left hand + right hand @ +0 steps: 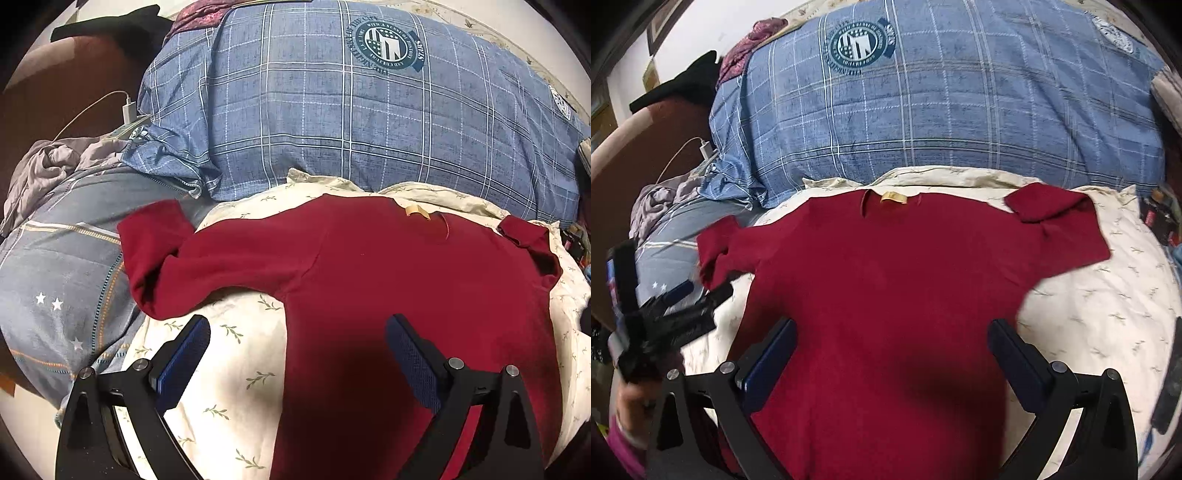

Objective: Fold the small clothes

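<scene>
While red top (pixel 886 280) lies flat ahead, both grippers' fingers (pixel 410 354) (pixel 1019 354) spread wide, empty.

Red top (pixel 886 280) flat on cream sheet (pixel 1108 314), right gripper (pixel 892 354) fingers apart.

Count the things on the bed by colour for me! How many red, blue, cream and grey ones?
Red: 1, the dark red knitted sweater
Blue: 1, the blue checked quilt
Cream: 1, the cream leaf-print blanket
Grey: 1, the crumpled grey cloth
Total: 4
</scene>
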`<action>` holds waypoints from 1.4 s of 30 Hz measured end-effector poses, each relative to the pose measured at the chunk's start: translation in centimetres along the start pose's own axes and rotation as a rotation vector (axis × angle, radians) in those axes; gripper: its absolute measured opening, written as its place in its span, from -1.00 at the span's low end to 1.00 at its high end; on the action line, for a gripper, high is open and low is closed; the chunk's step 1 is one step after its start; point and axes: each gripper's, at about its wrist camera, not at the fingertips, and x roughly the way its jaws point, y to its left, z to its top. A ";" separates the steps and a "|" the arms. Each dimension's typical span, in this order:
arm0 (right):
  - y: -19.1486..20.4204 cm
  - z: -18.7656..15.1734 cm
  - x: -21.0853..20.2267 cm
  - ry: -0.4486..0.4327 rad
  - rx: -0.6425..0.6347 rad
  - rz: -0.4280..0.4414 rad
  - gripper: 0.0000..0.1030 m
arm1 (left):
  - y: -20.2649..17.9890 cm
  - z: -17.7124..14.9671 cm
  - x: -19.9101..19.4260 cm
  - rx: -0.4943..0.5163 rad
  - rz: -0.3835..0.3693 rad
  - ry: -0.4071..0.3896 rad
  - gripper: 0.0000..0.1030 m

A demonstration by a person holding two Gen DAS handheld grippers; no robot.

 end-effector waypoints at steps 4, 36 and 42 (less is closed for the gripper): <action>0.5 0.7 1.4 -0.022 0.015 -0.042 1.00 | -0.4 0.2 0.2 0.000 0.006 -0.013 0.86; 1.3 1.3 9.0 -0.034 -0.055 -0.177 1.00 | -1.5 0.3 7.5 -0.027 0.015 0.038 0.86; 1.3 1.2 9.7 -0.034 -0.051 -0.174 1.00 | -1.3 0.2 8.0 -0.016 0.026 0.042 0.86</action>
